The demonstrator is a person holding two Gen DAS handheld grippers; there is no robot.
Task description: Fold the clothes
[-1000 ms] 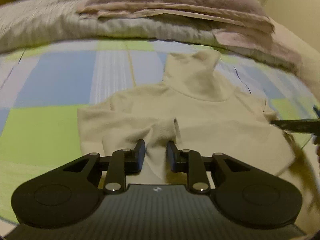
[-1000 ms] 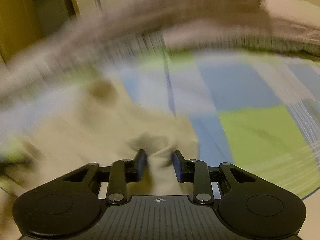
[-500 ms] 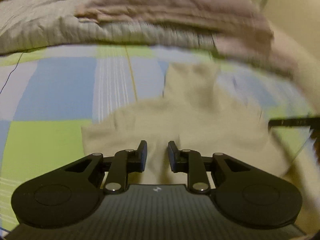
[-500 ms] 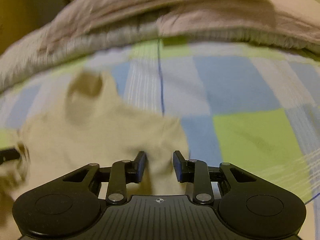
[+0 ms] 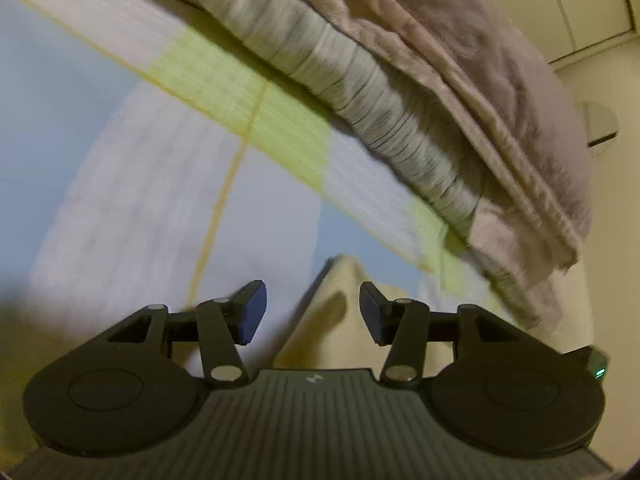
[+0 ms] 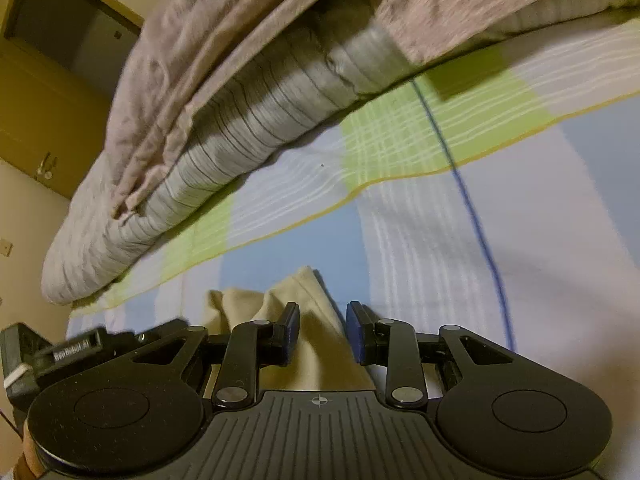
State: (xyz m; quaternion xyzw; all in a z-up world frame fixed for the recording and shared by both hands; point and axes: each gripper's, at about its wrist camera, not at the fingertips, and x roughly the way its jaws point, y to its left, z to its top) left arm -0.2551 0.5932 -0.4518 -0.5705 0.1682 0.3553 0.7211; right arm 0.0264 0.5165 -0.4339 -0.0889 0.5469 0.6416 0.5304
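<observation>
A cream turtleneck sweater lies on a checked bedsheet; only its collar end shows, low in both wrist views. My left gripper is open, its fingers apart on either side of the collar, holding nothing. My right gripper has a narrower gap, with a ridge of the cream sweater running between its pads; contact is unclear. The left gripper's body shows at the lower left of the right wrist view.
A striped grey duvet with a pinkish blanket on top is piled along the far side of the bed. A wardrobe stands behind it. The sheet stretches beyond the collar.
Both grippers have moved forward over the sweater toward the collar and tilted. The left jaws have opened wide and let go of the fabric. The right jaws look slightly wider.
</observation>
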